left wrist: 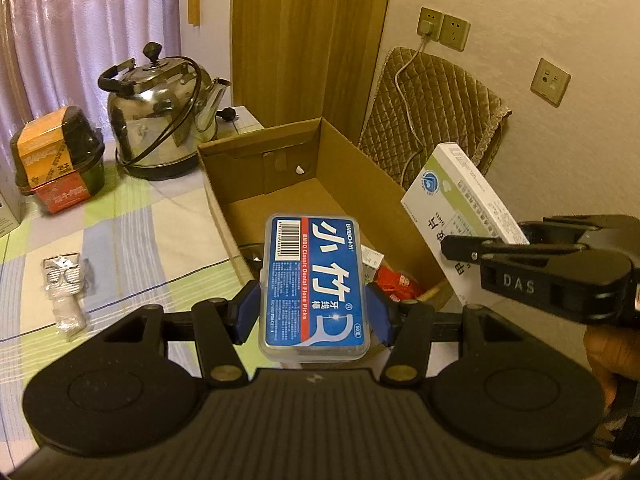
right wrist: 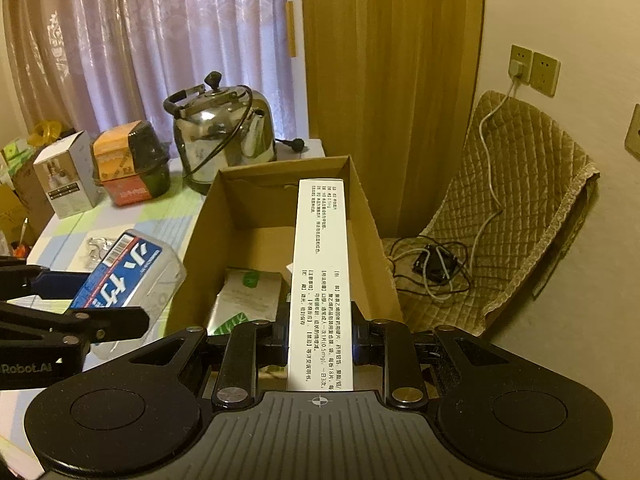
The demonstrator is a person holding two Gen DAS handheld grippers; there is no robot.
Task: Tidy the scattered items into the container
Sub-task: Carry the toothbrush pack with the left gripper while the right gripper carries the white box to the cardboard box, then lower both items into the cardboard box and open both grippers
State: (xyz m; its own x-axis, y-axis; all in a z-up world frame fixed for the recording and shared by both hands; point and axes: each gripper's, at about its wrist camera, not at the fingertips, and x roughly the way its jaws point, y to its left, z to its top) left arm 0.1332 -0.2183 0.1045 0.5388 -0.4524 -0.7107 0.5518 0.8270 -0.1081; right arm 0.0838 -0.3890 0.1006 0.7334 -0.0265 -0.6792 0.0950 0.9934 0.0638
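Dim, warm curtain-filtered (right wrist: pixel 120 40) daylight; sharp focus, fisheye-bent edges.

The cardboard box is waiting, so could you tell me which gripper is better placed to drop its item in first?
Probably the right. The right gripper holds the white carton already above the cardboard box, while the left gripper's floss pick case sits near the box's edge.

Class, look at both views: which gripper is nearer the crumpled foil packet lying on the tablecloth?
Left. The left gripper, shut on the floss box, is beside the foil packet; the right gripper is across the cardboard box.
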